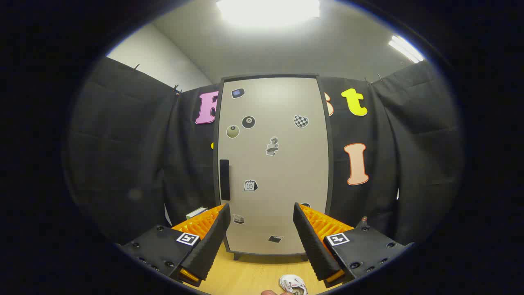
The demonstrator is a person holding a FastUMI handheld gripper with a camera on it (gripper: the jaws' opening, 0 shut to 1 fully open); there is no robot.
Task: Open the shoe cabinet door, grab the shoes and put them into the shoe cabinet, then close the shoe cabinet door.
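Note:
The shoe cabinet (273,164) stands upright straight ahead on a wooden floor, beyond the fingers. Its pale door is shut and carries several stickers. A dark vertical handle (224,179) sits on the door's left side, a little above the left fingertip. My gripper (260,211) is open, its fingers spread wide with nothing between them but the lower part of the door in the distance. A small white shoe (293,284) lies on the floor close below, just inside the right finger.
The wooden floor (245,274) runs from the fingers to the cabinet's short feet. Black cloth walls close in on both sides and behind the cabinet. A small pale box (196,213) lies by the cabinet's lower left, behind the left finger.

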